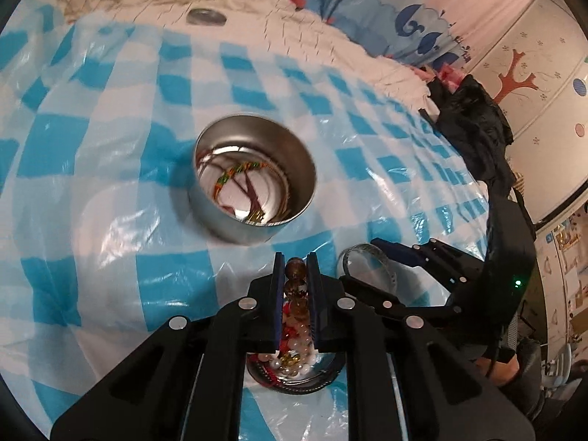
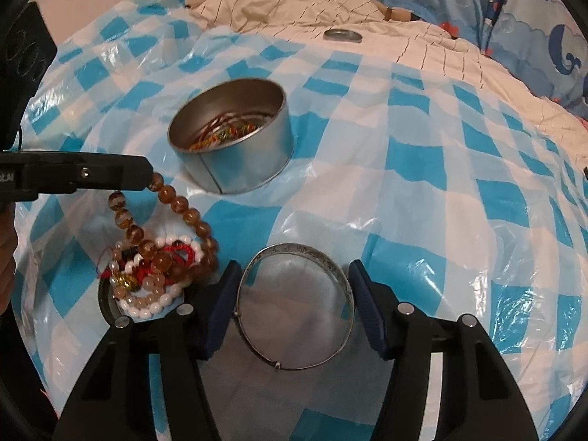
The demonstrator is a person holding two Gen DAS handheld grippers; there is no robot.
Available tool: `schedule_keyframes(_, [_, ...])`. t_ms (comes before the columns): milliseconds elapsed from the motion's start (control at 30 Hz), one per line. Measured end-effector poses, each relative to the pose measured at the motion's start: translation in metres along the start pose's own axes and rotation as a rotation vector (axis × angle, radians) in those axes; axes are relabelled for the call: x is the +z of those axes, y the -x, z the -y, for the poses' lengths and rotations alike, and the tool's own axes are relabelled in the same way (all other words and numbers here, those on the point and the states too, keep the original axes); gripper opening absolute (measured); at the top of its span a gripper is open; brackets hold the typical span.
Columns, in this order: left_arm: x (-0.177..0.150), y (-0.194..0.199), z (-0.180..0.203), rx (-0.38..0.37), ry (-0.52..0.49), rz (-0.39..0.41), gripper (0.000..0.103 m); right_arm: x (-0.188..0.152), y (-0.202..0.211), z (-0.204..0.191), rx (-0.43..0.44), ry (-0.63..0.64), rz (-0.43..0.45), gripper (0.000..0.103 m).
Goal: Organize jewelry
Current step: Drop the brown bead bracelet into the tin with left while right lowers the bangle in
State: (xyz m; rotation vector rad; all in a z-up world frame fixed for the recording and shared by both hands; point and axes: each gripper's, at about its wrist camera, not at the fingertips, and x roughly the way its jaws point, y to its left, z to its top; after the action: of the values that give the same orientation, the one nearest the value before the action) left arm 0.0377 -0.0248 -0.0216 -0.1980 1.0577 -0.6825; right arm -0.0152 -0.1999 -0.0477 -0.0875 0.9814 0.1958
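My left gripper (image 1: 296, 257) is shut on a brown bead bracelet (image 1: 296, 283) and lifts it off a small dish (image 2: 106, 305) piled with white, red and pink bracelets (image 2: 154, 286); the brown beads (image 2: 183, 207) hang from its tip (image 2: 147, 180). A round metal tin (image 1: 253, 180) with woven bracelets inside stands just beyond it, also in the right wrist view (image 2: 231, 136). My right gripper (image 2: 294, 272) holds a silver bangle (image 2: 294, 308) between its jaws; it shows in the left wrist view (image 1: 367, 261).
A blue-and-white checked plastic sheet (image 2: 422, 202) covers the bed. The tin's lid (image 2: 341, 35) lies far back on the cream quilt. Blue patterned bedding (image 2: 533, 29) lies at the back right; black cloth (image 1: 474, 125) is at the right.
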Motion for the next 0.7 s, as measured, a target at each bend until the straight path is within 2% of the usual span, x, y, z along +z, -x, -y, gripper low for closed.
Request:
schedule_keyframes(233, [0.006, 0.014, 0.005, -0.023, -0.016, 0.047, 0.01, 0.004, 0.008, 0.005, 0.029, -0.037, 0.049, 0.059])
schedule_keyframes(500, [0.021, 0.041, 0.011, -0.077, -0.024, 0.165, 0.01, 0.008, 0.014, 0.014, 0.087, -0.107, 0.081, 0.059])
schedule_keyframes(700, [0.034, 0.045, 0.013, -0.088, -0.006, 0.21, 0.01, 0.008, 0.014, 0.014, 0.125, -0.127, 0.086, 0.059])
